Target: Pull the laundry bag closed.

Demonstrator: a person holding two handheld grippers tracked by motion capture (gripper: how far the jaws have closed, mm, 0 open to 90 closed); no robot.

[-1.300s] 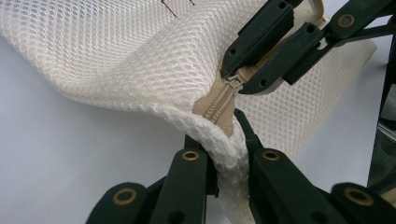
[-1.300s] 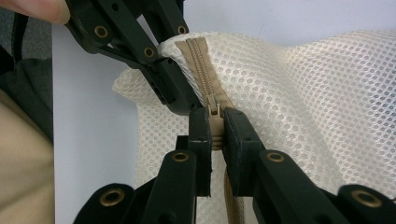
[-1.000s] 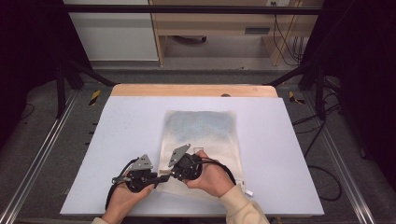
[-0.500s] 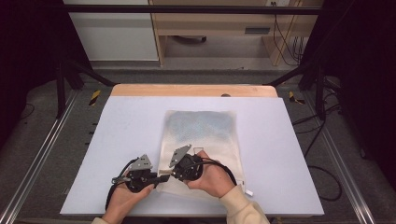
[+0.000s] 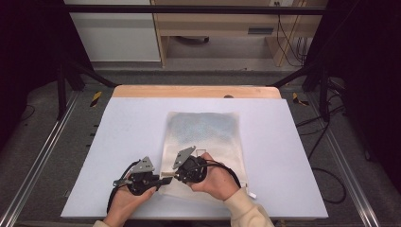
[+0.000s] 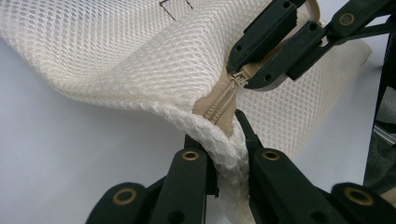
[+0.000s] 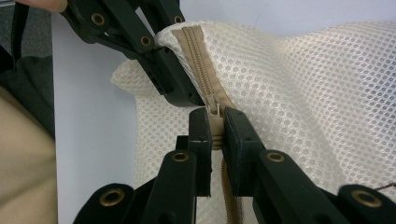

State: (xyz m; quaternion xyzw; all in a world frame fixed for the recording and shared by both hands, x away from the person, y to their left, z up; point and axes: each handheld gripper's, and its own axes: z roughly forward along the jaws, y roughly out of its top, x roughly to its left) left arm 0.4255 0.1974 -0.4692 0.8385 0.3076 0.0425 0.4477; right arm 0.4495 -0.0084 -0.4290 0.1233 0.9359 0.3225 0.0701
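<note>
I have the cream mesh bag [image 5: 203, 146] lying flat on the white worktop [image 5: 118, 142], its long side running from the middle toward the near edge, with its zipped end closest to me. Both grippers work at that near end, at the bag's near-left corner.

My left gripper [image 6: 228, 151] is clamped on the thick rolled hem of the bag's corner [image 6: 219, 140], right where the tan zipper [image 6: 219, 105] begins. I hold it there as an anchor: the mesh is limp, so without a fixed end the whole bag would just slide or bunch when the slider gets pulled. The grip lifts that corner slightly off the worktop, which also keeps the zipper track tensioned and clear of the surface.

My right gripper [image 7: 215, 133] is closed on the zipper pull [image 7: 215, 122], the small tab pinched between the two pads, with the track running straight away from the jaws toward the left gripper [image 7: 154, 60]. The two tools sit nearly nose to nose, so I judge the slider is at the very start of its travel.

In the high view, the left gripper [image 5: 161, 180] and right gripper [image 5: 176, 173] meet at the bag's near-left corner. The next move, as I see it, needs a pull along the track line, away from the anchored corner; pulling off-axis risks jamming the slider in the mesh.
</note>
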